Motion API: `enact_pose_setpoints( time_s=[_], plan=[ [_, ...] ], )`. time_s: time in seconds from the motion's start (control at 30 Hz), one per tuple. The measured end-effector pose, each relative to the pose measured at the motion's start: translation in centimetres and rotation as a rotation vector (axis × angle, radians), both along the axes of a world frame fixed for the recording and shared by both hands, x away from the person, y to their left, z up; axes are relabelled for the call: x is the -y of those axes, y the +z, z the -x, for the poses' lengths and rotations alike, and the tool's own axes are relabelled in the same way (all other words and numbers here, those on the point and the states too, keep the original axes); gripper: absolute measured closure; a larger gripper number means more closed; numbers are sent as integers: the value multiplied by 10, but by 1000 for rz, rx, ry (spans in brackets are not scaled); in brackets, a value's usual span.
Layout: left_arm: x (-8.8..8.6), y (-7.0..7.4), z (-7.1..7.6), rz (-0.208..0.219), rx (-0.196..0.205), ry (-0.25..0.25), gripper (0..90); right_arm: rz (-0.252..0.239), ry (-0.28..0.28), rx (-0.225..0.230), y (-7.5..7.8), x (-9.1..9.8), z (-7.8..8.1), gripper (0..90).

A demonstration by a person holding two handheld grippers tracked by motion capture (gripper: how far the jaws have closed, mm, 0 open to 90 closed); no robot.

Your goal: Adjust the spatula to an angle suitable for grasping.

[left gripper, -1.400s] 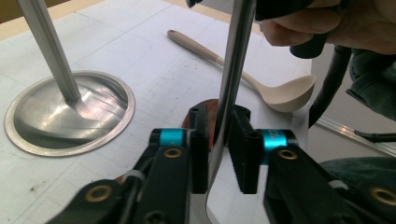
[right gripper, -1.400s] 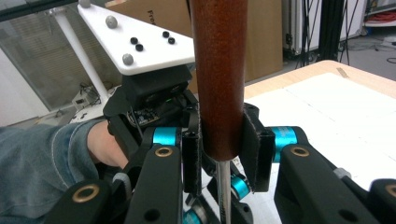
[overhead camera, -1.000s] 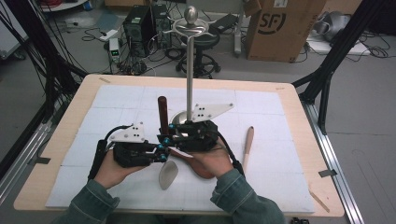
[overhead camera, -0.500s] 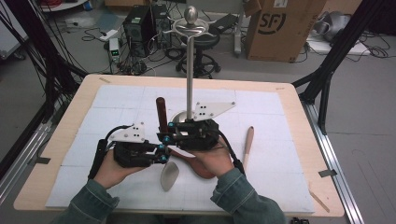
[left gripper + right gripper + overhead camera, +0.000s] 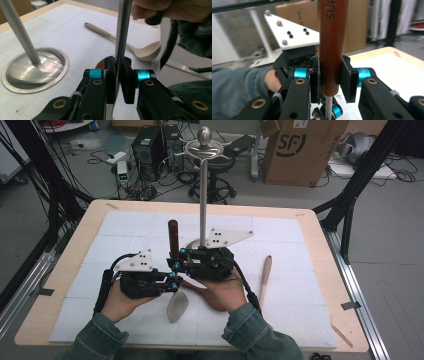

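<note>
A utensil with a red-brown wooden handle point(image 5: 173, 236), a thin metal shaft point(image 5: 123, 32) and a pale spoon-like head point(image 5: 177, 306) is held between both grippers near the table's front. My right gripper point(image 5: 178, 258) is shut on the wooden handle point(image 5: 333, 45), its pads point(image 5: 347, 80) pressing both sides. Lower down, my left gripper point(image 5: 171, 283) is shut on the metal shaft, clamped between its jaws in the left gripper view point(image 5: 120, 82). The handle end points up and away from me; the head is nearest the person.
A tall metal stand point(image 5: 202, 195) with hooks at its top rises from a round base point(image 5: 35, 67) just behind the grippers. A light wooden spoon point(image 5: 265, 275) lies to the right on the white mat point(image 5: 125, 227). Beyond the table are a cardboard box point(image 5: 295, 150), a stool and cables.
</note>
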State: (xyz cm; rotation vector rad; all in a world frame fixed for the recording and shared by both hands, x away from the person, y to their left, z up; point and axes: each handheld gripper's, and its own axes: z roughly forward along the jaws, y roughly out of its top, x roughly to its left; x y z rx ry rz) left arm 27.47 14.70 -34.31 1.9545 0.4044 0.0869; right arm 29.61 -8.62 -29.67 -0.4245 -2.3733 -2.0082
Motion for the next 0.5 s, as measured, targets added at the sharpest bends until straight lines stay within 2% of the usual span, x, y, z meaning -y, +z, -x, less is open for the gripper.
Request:
enact_pose_setpoints(
  time_s=[0.07, 0.17, 0.3, 0.4, 0.5],
  plan=[
    [0, 0, 1, 5, 4, -26, 839, -10, 55, 16, -1, 1, -4, 725],
    [0, 1, 2, -5, 4, -78, 840, -41, 149, 9, -3, 2, -8, 721],
    [2, -1, 2, -14, 1, -108, 841, -80, 210, 4, -4, 0, -11, 724],
    [2, -2, 1, -6, -7, -86, 835, -77, 182, -5, -4, 0, -11, 728],
    [2, -1, 1, 16, -5, -53, 787, -69, 117, 6, -3, 1, -8, 730]
  ],
)
